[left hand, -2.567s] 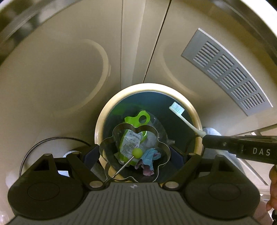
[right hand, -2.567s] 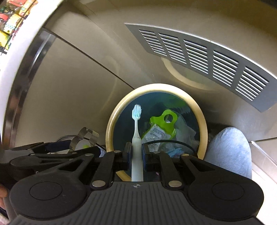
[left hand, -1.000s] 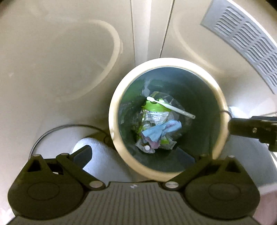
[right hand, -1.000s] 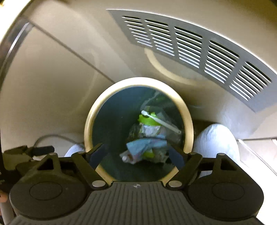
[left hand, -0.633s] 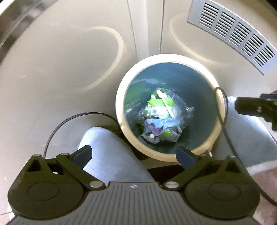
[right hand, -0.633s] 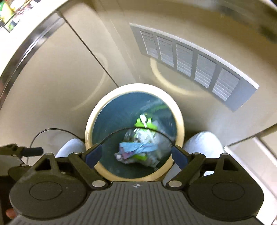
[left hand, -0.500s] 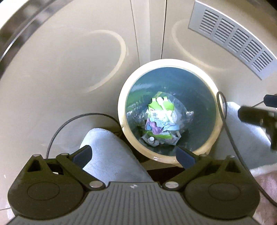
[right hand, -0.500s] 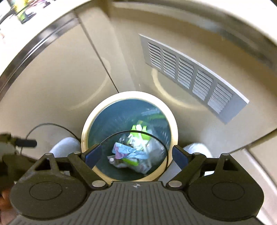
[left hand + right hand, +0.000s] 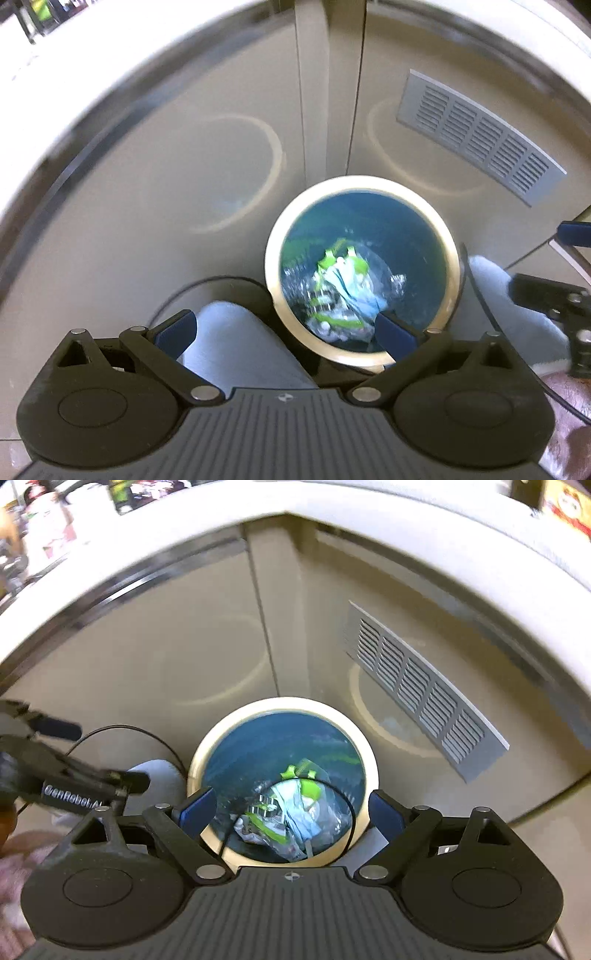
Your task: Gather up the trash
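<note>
Left wrist view looks steeply down past the left hand-held gripper [image 9: 284, 330], whose blue-padded fingers [image 9: 173, 326] stand spread wide with nothing between them, onto a round bin [image 9: 364, 184] with a cream rim and a dark blue-green inside; the bin stands on the floor against beige cabinet doors [image 9: 184, 166], and a grey vent grille [image 9: 476, 134] sits in the door to the right. At the bottom of the bin lies the trash [image 9: 340, 291]: crumpled clear plastic, a lime-green piece and a pale blue scrap, blurred so that single items are hard to tell apart. A knee in light fabric [image 9: 240, 343] shows on each side of the bin, and a thin black cable [image 9: 207, 282] loops beside it. In the right wrist view the right hand-held gripper [image 9: 291, 810] is likewise spread wide and empty above the same bin [image 9: 280, 703], with the trash [image 9: 288, 812] seen between its pads, lying well below them. The left tool's black body shows at that picture's left edge, and a white desk [image 9: 406, 524] edge curves across the top
</note>
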`<state>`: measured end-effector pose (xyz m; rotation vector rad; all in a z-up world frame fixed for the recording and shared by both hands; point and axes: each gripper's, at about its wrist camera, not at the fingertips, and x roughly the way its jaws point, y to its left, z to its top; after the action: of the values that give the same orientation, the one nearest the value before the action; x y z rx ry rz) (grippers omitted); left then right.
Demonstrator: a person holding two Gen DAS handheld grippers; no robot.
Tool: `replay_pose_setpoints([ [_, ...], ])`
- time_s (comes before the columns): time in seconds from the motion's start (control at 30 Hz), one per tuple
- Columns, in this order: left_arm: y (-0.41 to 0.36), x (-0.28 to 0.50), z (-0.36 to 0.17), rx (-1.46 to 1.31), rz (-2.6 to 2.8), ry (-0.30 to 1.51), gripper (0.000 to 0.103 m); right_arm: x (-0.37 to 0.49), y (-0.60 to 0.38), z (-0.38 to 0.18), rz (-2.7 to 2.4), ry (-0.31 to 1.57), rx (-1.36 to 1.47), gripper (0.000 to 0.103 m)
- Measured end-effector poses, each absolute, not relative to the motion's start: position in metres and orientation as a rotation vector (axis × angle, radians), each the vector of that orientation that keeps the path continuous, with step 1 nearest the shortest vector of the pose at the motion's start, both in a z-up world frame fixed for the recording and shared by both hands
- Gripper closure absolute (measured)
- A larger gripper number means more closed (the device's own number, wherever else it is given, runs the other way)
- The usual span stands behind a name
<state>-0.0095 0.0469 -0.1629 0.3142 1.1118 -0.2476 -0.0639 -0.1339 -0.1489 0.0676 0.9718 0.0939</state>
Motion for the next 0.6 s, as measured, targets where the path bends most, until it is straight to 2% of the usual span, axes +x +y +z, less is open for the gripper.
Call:
replay_pose_setpoints([
  [0.27, 0.047, -0.015, -0.143, 0.319, -0.254, 1.041, 0.000, -0.075, -0.133, -0.129, 0.140, 0.935, 0.054, 0.008],
  [0.6, 0.036, -0.018, -0.137, 0.464, -0.340, 1.057, 0.000, -0.065, -0.132, -0.129, 0.130, 0.934, 0.060, 0.005],
])
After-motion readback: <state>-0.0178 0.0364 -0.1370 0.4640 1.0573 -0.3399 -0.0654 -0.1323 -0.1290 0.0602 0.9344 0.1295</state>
